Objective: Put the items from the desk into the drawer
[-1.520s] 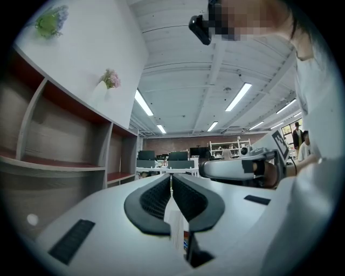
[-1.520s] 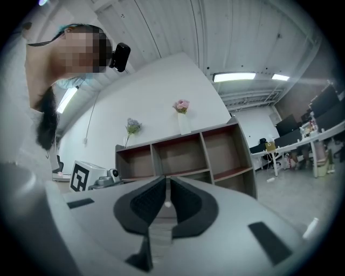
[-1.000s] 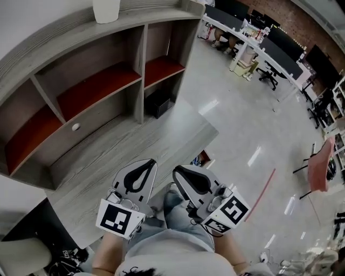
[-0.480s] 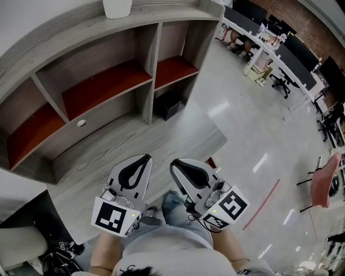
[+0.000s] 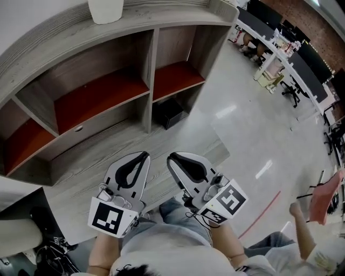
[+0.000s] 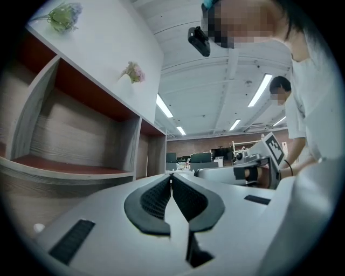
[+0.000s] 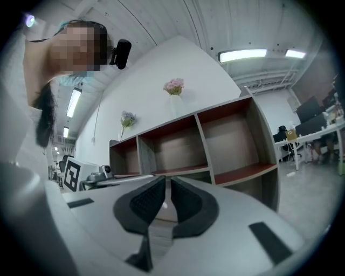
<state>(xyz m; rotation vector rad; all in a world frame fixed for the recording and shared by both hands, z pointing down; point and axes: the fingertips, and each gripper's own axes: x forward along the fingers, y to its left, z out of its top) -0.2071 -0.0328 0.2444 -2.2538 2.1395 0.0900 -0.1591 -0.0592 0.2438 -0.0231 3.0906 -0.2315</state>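
Note:
I see no loose item on the grey wooden desk [image 5: 81, 167], and no drawer is in view. My left gripper [image 5: 144, 155] and right gripper [image 5: 171, 157] hang side by side over the desk's front edge, close to my body. Both are shut with nothing between their pads. In the left gripper view the left gripper [image 6: 171, 177] points along the shelf unit [image 6: 81, 135], with the right gripper [image 6: 253, 167] beside it. In the right gripper view the right gripper [image 7: 167, 179] faces the red-floored shelf compartments [image 7: 215, 140].
A white vase [image 5: 105, 9] stands on top of the shelf unit. A small pale knob [image 5: 78, 128] shows on the back panel. A black box [image 5: 170, 113] sits on the floor beside the desk. Another person [image 5: 302, 237] and a red chair [image 5: 329, 197] are at the lower right.
The head view has swung, so the shelves sit differently in frame. Both grippers stay shut and side by side. Another person's arm has come into view at the lower right.

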